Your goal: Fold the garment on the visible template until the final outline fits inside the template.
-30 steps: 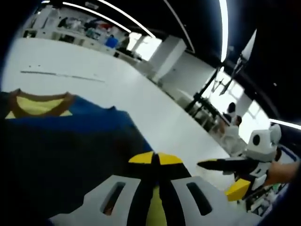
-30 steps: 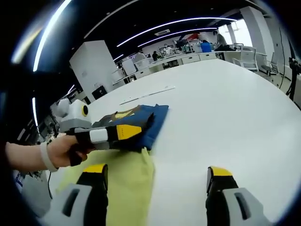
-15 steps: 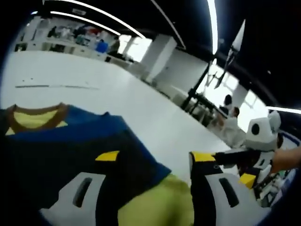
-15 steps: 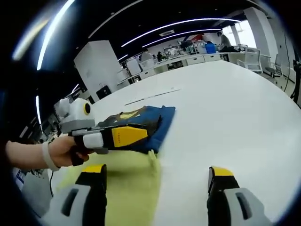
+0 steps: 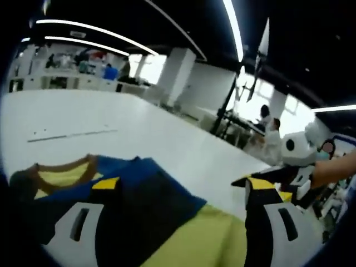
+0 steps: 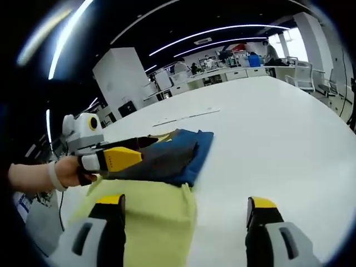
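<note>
Both grippers, left [image 5: 181, 203] and right [image 6: 183, 214], are holding their fingers spread, so the shirt [image 6: 167, 156] could be slipping unfolded.

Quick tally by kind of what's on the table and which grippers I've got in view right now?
Garments: 1, the blue garment.
Templates: 1, the yellow-green template.
Grippers: 2, the left gripper and the right gripper, both open.
Total: 4.

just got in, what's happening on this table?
A person with a gripper in each hand is folding a blue and dark garment that lies on a yellow template on a white table. Both the left gripper and the right gripper are open, holding nothing.
</note>
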